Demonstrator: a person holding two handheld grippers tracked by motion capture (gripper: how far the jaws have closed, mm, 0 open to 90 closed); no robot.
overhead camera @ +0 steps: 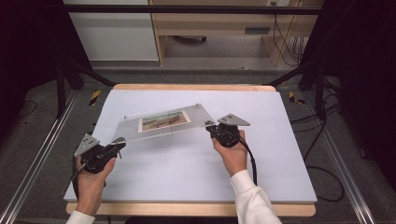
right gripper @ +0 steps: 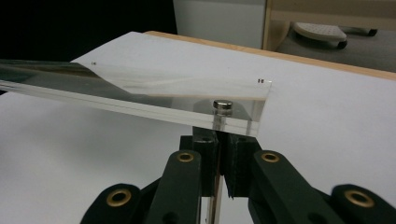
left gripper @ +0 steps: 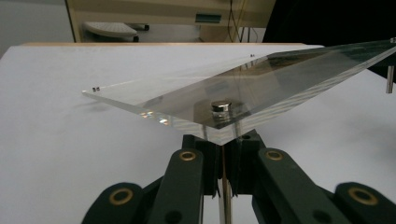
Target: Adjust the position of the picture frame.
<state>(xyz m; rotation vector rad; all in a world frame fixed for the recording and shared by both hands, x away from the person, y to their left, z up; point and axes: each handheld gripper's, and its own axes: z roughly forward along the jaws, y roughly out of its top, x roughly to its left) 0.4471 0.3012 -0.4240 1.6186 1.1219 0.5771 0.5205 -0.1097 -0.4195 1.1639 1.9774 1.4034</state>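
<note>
A clear acrylic picture frame [overhead camera: 163,135] with a small photo [overhead camera: 164,120] in it hangs tilted above the white table mat [overhead camera: 187,172], held at two near corners. My left gripper [overhead camera: 119,142] is shut on a thin metal pin under the frame's left corner. In the left gripper view the jaws [left gripper: 223,149] pinch that pin below its round cap [left gripper: 221,106], and the plate [left gripper: 261,79] slopes up to the right. My right gripper [overhead camera: 210,126] is shut on the pin at the right corner. Its cap [right gripper: 222,105] sits above the jaws [right gripper: 219,142], and the plate [right gripper: 154,91] runs off to the left.
The mat lies on a wooden table edge [overhead camera: 187,208]. Metal rails [overhead camera: 37,154] flank the table, and cables [overhead camera: 322,140] lie on the floor at the right. A wooden cabinet [overhead camera: 210,23] stands behind the table.
</note>
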